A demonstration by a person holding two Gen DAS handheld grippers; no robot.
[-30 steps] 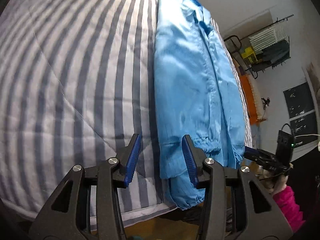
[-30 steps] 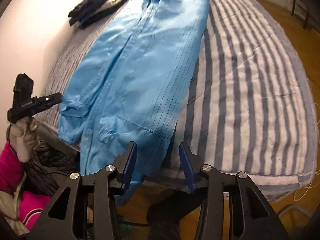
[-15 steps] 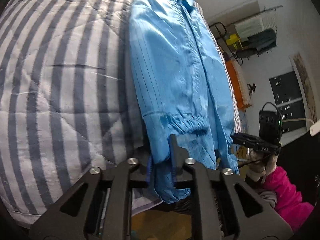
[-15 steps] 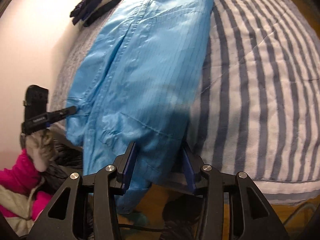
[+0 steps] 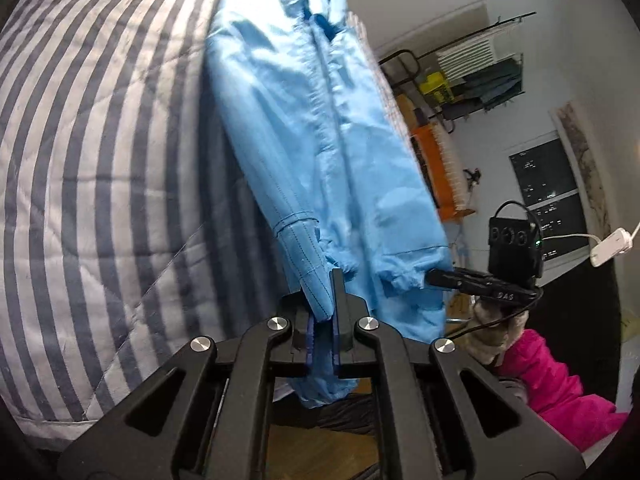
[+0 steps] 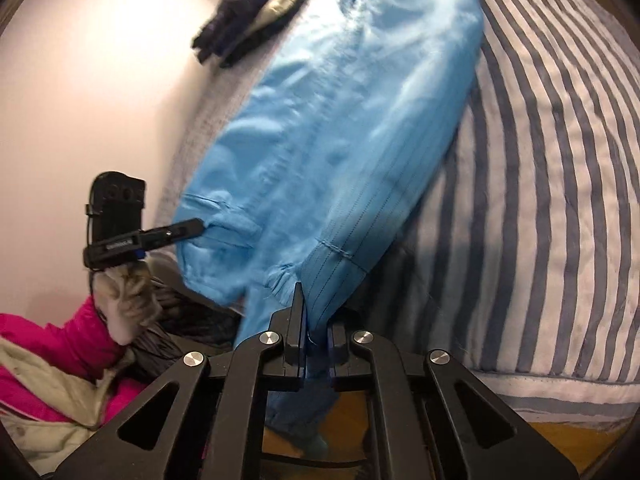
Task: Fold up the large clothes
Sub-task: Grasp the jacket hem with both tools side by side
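Note:
A long light-blue garment (image 5: 320,128) lies lengthwise on a striped bed (image 5: 100,160), its lower end lifted at the bed's near edge. My left gripper (image 5: 322,320) is shut on the garment's hem corner. In the right wrist view the same garment (image 6: 340,128) is pinched at its other hem corner by my right gripper (image 6: 316,332), also shut. Each view shows the other gripper at the garment's far corner: the right gripper (image 5: 444,278) in the left view, the left gripper (image 6: 192,226) in the right view. A loose cuffed end hangs below both grips.
The blue-and-white striped quilt (image 6: 552,200) covers the bed. A pile of dark clothes (image 6: 256,12) lies at the bed's far end. A rack with an orange item (image 5: 436,160) stands beside the bed. The person's pink sleeve (image 5: 552,384) is near. Wooden floor (image 6: 560,440) lies below.
Both grippers went from open to shut on the garment's lower hem, then lifted it off the quilt near the bed's edge.

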